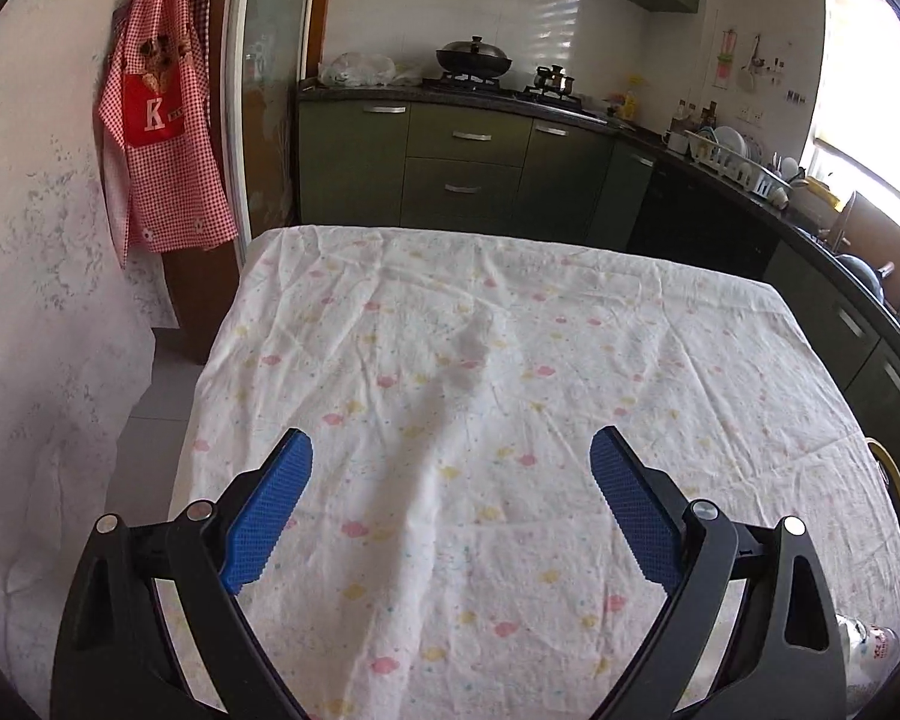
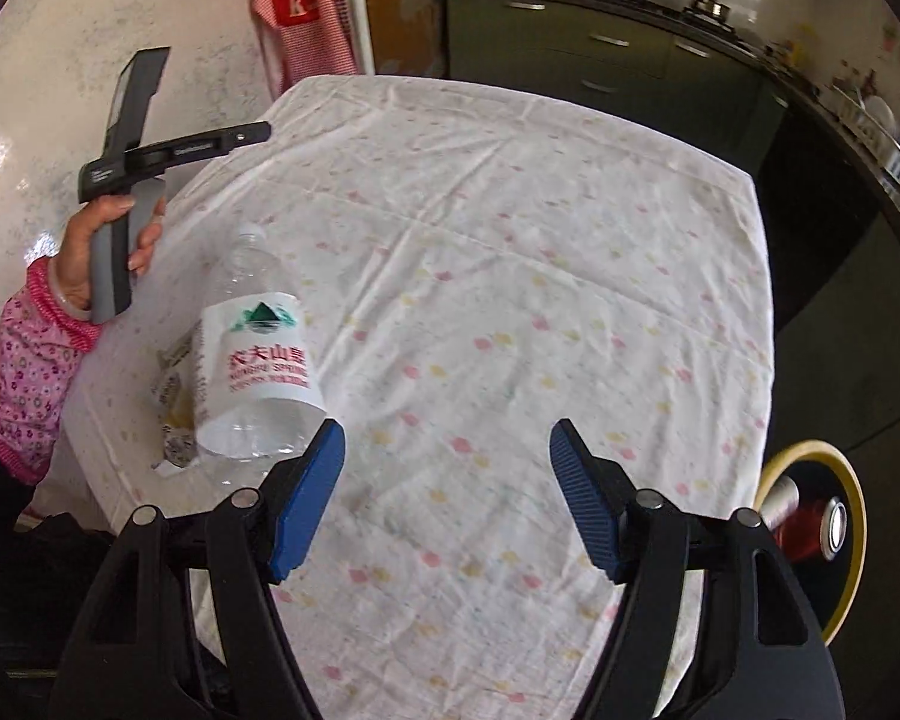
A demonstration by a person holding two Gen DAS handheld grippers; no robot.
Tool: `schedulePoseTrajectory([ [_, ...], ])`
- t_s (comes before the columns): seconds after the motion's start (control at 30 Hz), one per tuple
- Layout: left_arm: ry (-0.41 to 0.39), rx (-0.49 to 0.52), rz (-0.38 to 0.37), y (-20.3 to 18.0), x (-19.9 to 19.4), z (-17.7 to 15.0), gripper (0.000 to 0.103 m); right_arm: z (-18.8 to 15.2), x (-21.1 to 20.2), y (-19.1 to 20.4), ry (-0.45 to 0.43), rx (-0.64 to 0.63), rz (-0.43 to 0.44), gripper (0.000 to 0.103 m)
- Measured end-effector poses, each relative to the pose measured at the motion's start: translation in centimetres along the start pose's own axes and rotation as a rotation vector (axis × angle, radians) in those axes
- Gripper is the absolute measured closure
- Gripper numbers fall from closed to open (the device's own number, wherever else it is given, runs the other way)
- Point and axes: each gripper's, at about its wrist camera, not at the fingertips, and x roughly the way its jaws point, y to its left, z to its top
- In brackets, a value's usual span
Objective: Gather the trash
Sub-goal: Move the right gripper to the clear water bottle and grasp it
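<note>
An empty clear plastic water bottle [image 2: 257,372] with a white label stands on the table's near left corner, over a crumpled wrapper [image 2: 174,414]. My right gripper [image 2: 447,456] is open and empty, just right of the bottle's base. My left gripper [image 1: 450,462] is open and empty above the tablecloth [image 1: 480,390]; its handle [image 2: 126,180] shows held up at the left in the right wrist view. A bottle's label [image 1: 876,648] peeks in at the lower right of the left wrist view. A yellow-rimmed bin [image 2: 852,516] with cans inside sits on the floor at the right.
The table carries a white cloth with small pastel prints [image 2: 540,300]. Green kitchen cabinets [image 1: 462,162] and a stove with pots [image 1: 474,57] stand beyond it. A red checked apron [image 1: 162,120] hangs at the left. A counter with a dish rack [image 1: 738,162] runs along the right.
</note>
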Motion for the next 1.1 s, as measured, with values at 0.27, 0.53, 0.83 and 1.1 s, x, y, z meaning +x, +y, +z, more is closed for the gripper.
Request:
schedulePoseTrajectory([
  [0.27, 0.044, -0.021, 0.01, 0.9, 0.8, -0.6, 0.01, 2.7, 1.9, 5.8, 0.069, -0.166, 0.122, 0.036],
  [0.53, 0.045, 0.001, 0.006, 0.3, 0.7, -0.7, 0.007, 3.9, 4.4, 8.7, 0.151, -0.261, 0.125, 0.034],
  [0.83, 0.054, 0.025, -0.004, -0.5, 0.7, -0.8, 0.007, 4.4, 6.7, 8.3, 0.191, -0.288, 0.101, 0.034],
  [1.1, 0.067, 0.031, -0.007, -0.7, 0.9, -0.9, 0.007, 5.9, 9.1, 8.7, 0.212, -0.348, 0.115, 0.034],
])
